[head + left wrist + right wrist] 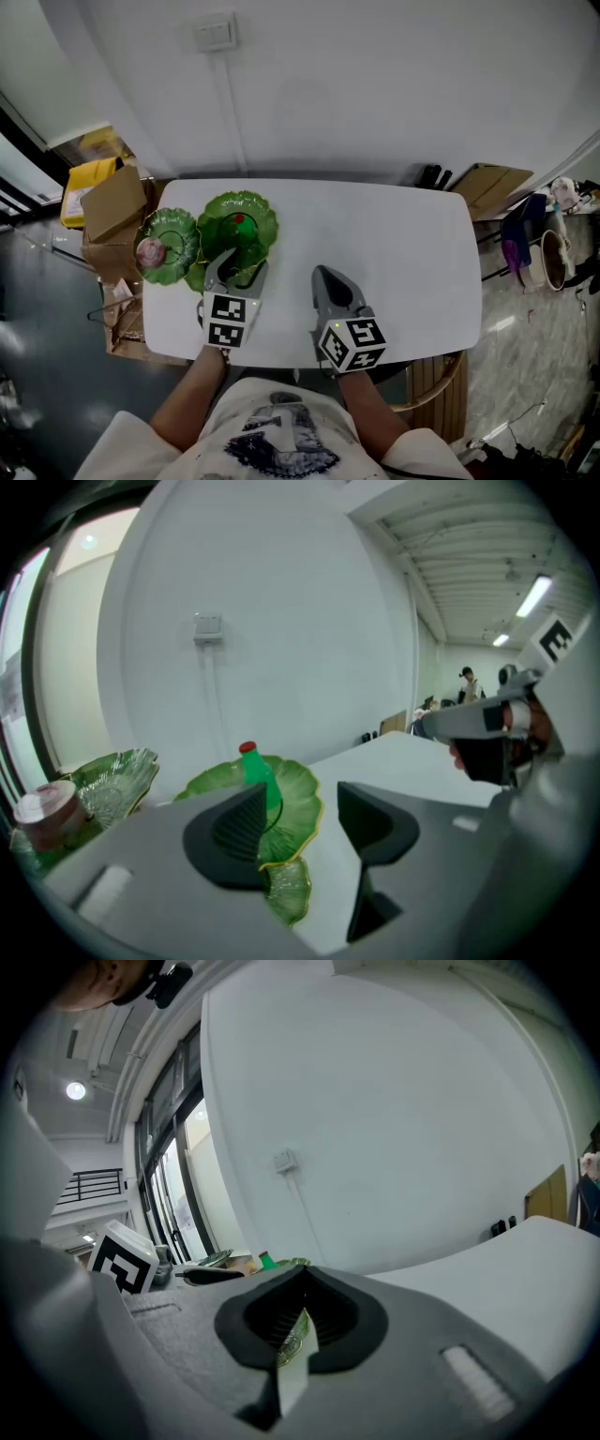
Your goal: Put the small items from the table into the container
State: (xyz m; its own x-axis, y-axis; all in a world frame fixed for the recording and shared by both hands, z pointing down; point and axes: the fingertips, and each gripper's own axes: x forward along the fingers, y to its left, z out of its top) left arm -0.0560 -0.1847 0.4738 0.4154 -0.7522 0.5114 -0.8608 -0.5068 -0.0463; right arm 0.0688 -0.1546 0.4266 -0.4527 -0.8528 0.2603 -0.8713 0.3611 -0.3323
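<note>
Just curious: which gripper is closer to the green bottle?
Left. The left gripper is just short of the green bottle, at the edge of its leaf plate; the right gripper is farther to the right, over the table.

A white wall [375,94] with a socket [215,35] rises behind the table [412,253], cardboard box [114,202] alongside.

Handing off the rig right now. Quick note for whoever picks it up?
Left gripper: fingers apart, gripping nothing, at the near edge of the large leaf dish.
Right gripper: shut, empty, over the table.
Green bottle stands upright in the large leaf dish; pink-topped cup sits in the smaller leaf dish beside it.
Done: both visible items are in dishes.
Left: no loose item shows on the table; check, then probably finish.
</note>
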